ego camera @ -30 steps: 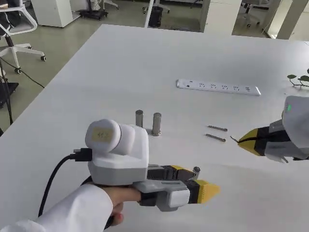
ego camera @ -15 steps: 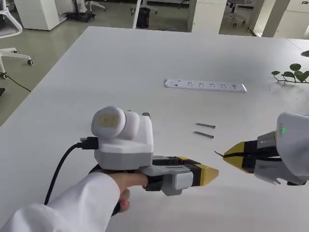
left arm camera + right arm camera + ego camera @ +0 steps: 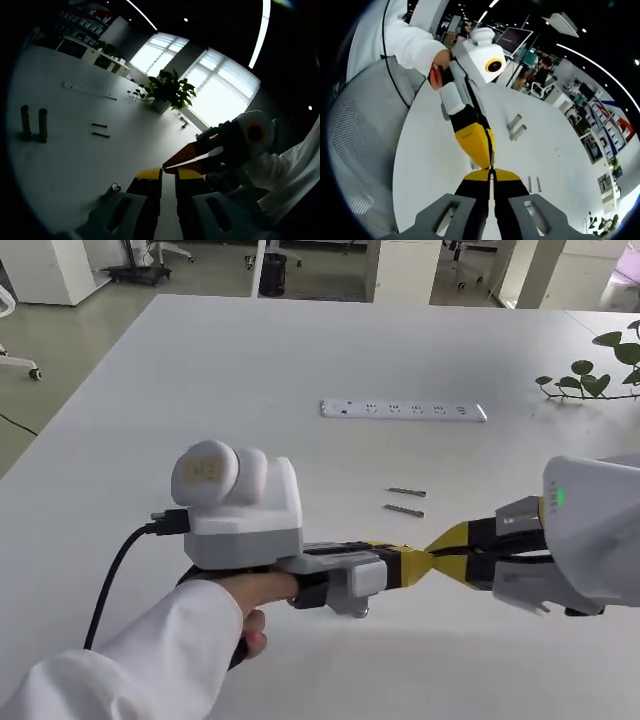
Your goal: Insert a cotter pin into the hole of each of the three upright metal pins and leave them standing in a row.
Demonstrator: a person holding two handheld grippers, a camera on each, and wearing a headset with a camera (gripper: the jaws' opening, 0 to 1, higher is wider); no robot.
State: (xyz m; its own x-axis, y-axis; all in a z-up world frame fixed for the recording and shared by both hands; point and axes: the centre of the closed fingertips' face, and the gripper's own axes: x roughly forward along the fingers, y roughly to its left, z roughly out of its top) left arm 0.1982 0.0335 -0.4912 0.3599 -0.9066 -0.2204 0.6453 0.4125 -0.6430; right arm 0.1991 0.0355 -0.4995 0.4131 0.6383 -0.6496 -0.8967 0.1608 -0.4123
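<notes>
Clenched, my right hand-held gripper (image 3: 440,550) had moved in, tip to tip with my left hand-held gripper (image 3: 415,562), whose grip I couldn't tell. Two cotters (image 3: 405,492) lay unused farther off, so insertion had barely begun.

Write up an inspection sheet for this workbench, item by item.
Surface: white table, bare apart from the items below.
Job's things: two upright metal pins stand side by side. A third metal pin sits beside the left gripper's jaw; it cannot be told whether it is held. Two cotter pins lie loose on the table.
Clutter: power strip, beyond the cotter pins.
Grippers: left gripper and right gripper are tip to tip above the table. Right jaws are shut, left jaws a narrow gap apart.
Cables: black cable runs from the left gripper's rear.
Surroundings: leafy sprig at the table's far right.
</notes>
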